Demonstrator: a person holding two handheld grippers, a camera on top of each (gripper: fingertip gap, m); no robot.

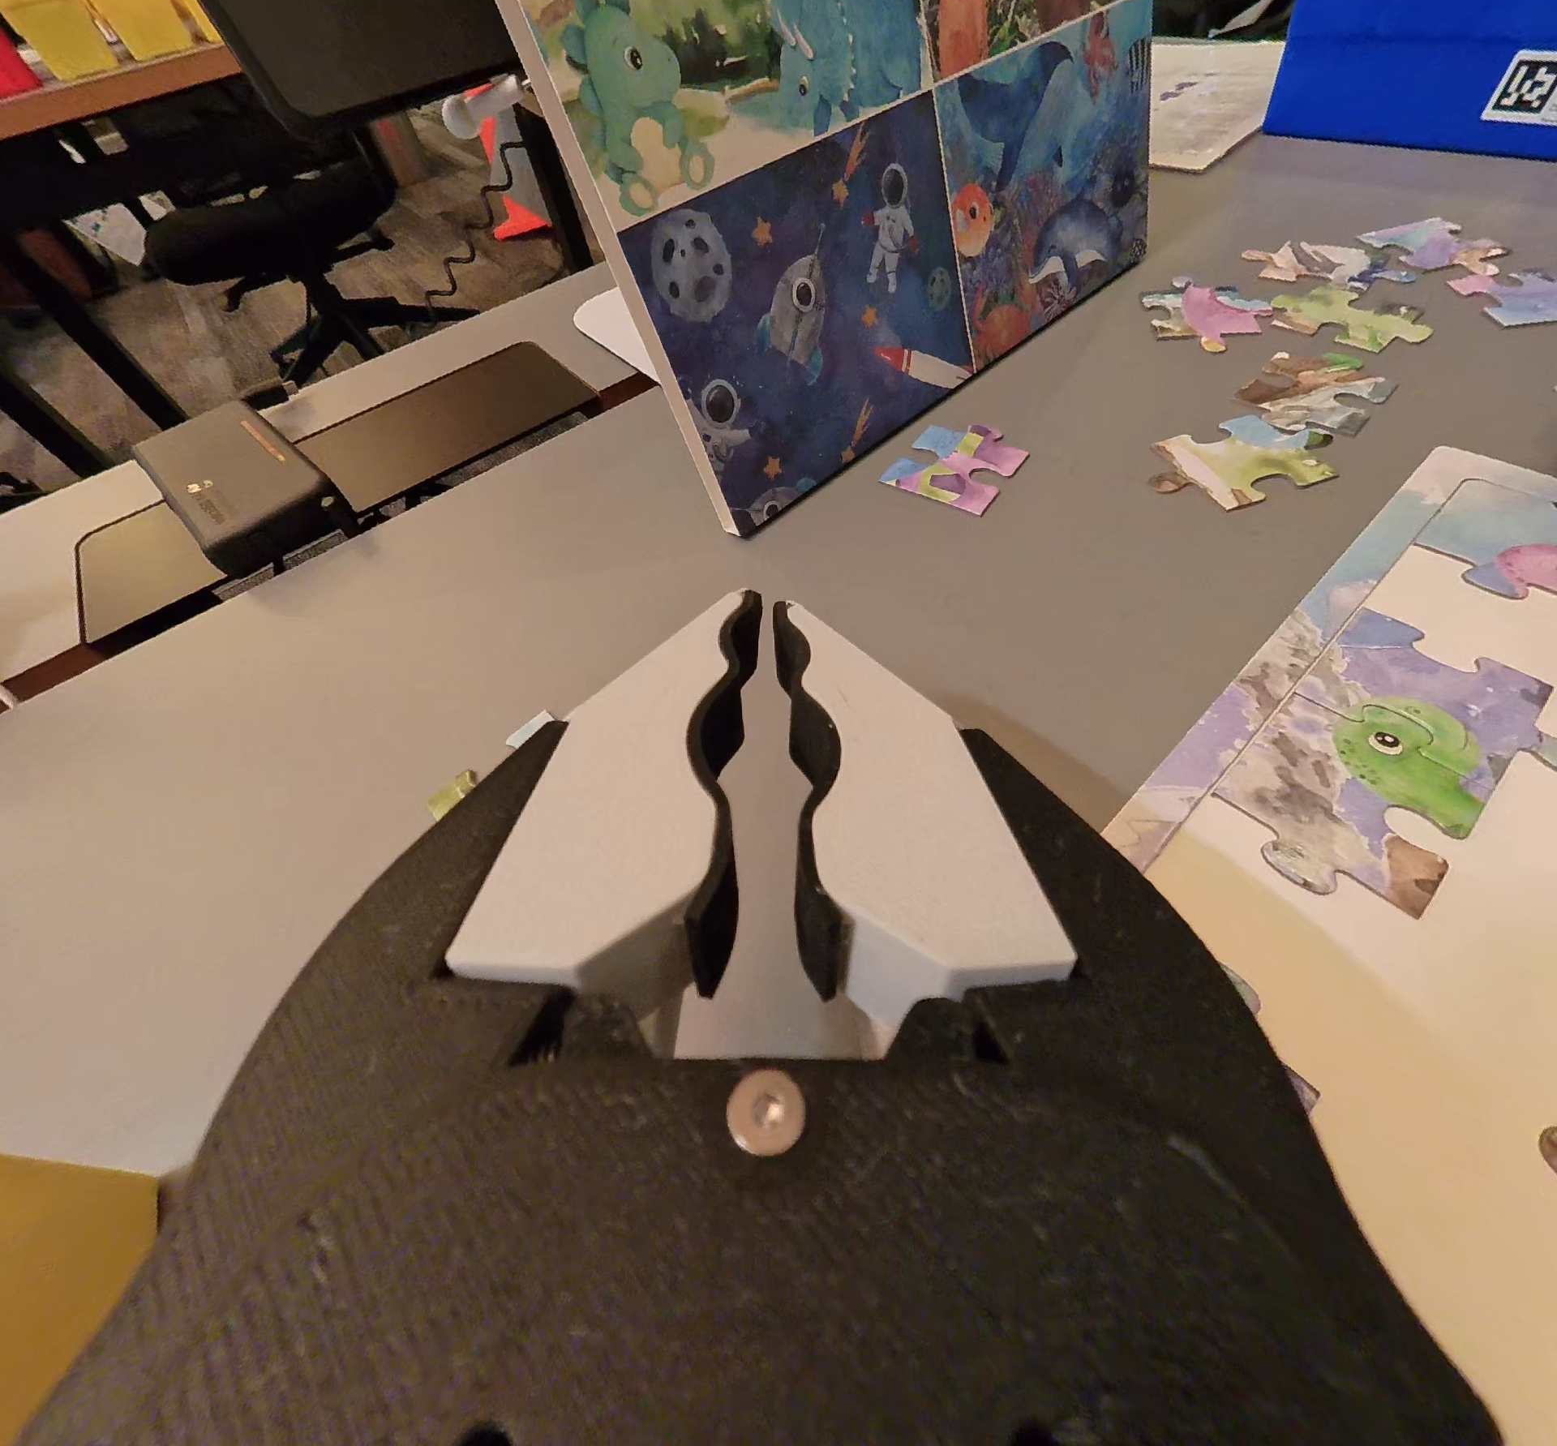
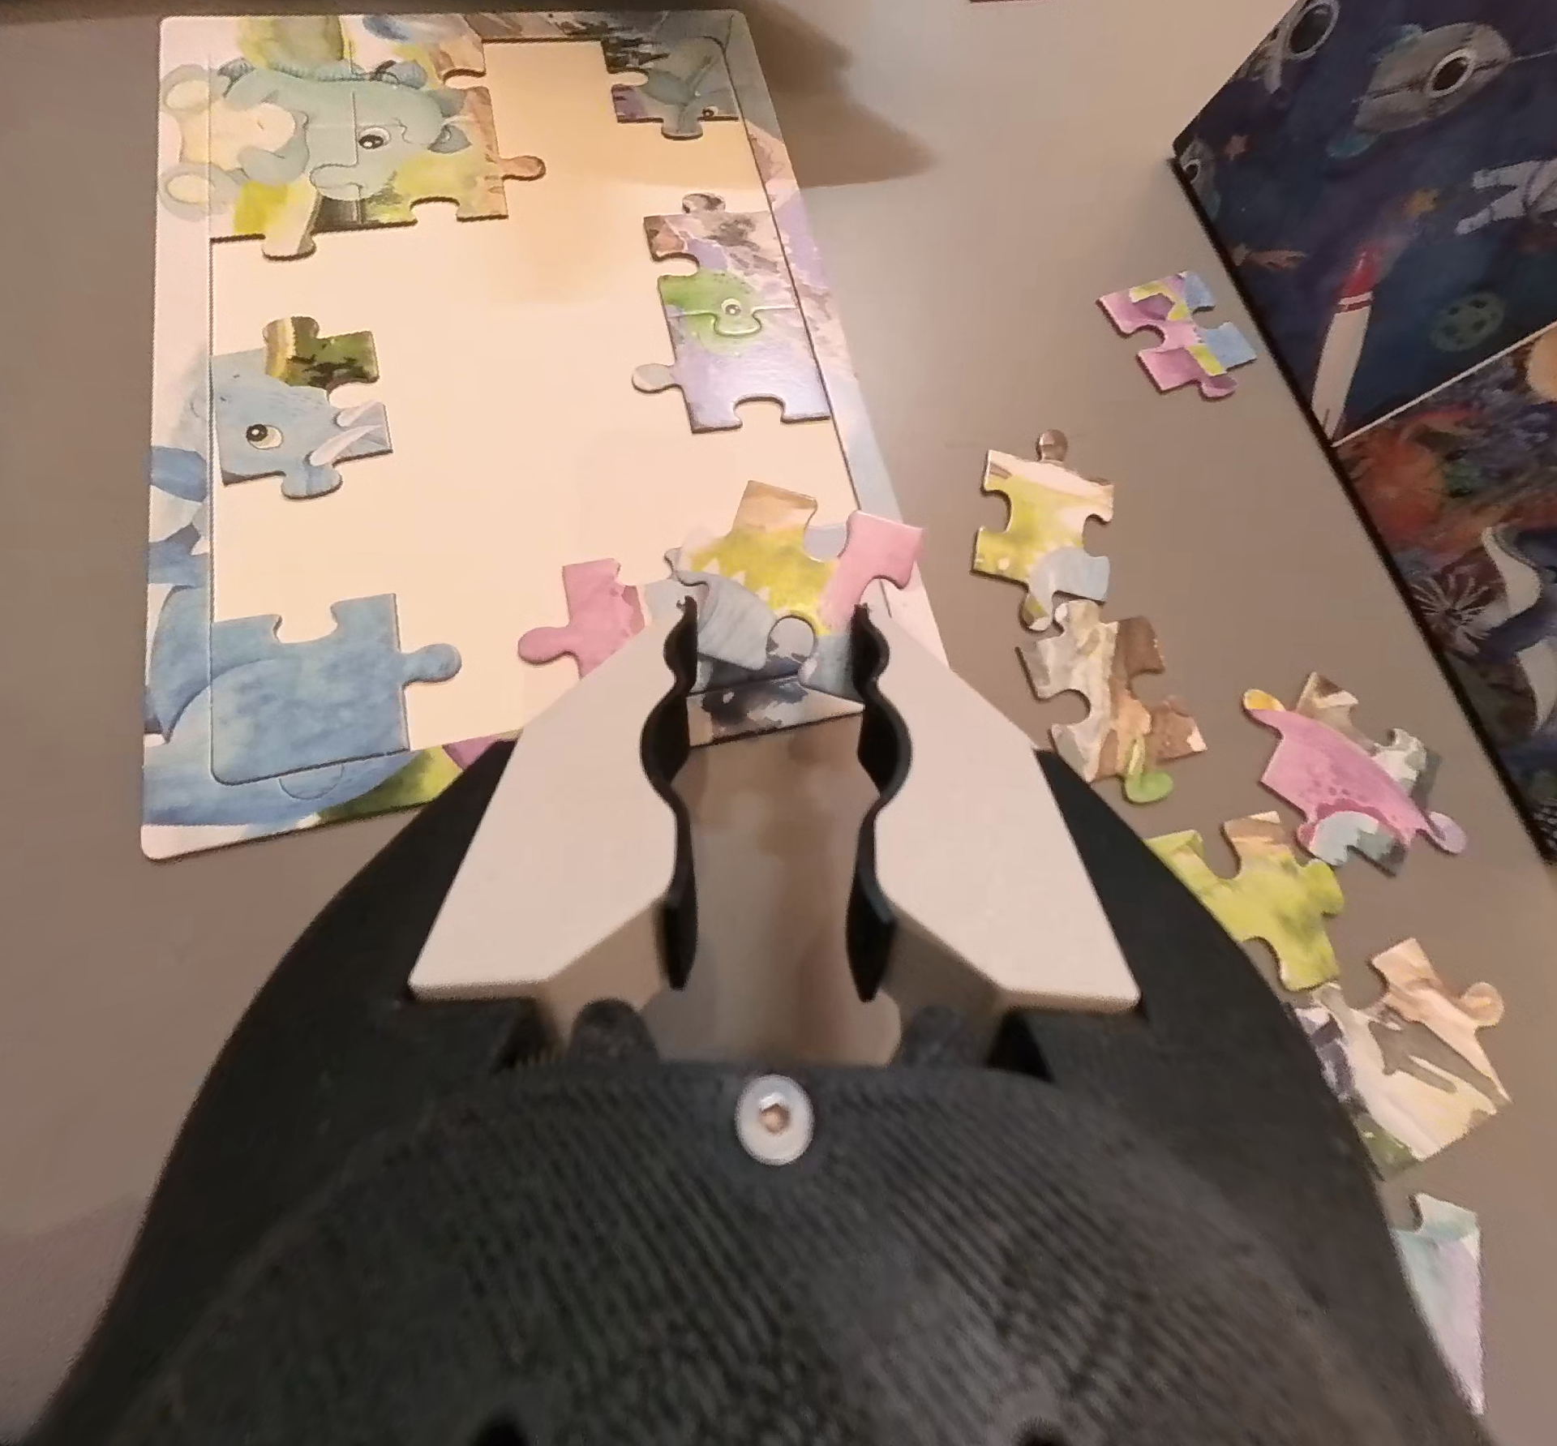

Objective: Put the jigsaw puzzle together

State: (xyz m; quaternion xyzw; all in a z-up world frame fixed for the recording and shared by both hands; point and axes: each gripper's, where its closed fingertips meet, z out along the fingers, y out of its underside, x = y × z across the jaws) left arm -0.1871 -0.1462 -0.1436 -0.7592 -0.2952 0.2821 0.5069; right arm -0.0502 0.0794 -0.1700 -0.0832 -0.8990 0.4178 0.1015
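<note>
The puzzle tray (image 2: 505,411) lies flat on the grey table with several pieces set in: a teal dinosaur cluster (image 2: 354,133), a blue triceratops piece (image 2: 286,420) and a green dinosaur piece (image 2: 733,319). My right gripper (image 2: 773,615) is shut on a yellow-green, grey-blue and pink puzzle piece (image 2: 775,563), held tilted over the tray's near right corner beside a pink piece (image 2: 590,613). My left gripper (image 1: 767,605) is shut and empty above bare table, left of the tray (image 1: 1348,1068).
The picture-covered puzzle box (image 1: 842,226) stands upright ahead of the left gripper and shows at the right in the right wrist view (image 2: 1432,310). Several loose pieces (image 2: 1045,529) lie between tray and box. A blue bin (image 1: 1390,40) sits at the far right. The tips of one gripper are about 25 centimetres away from the tips of the other.
</note>
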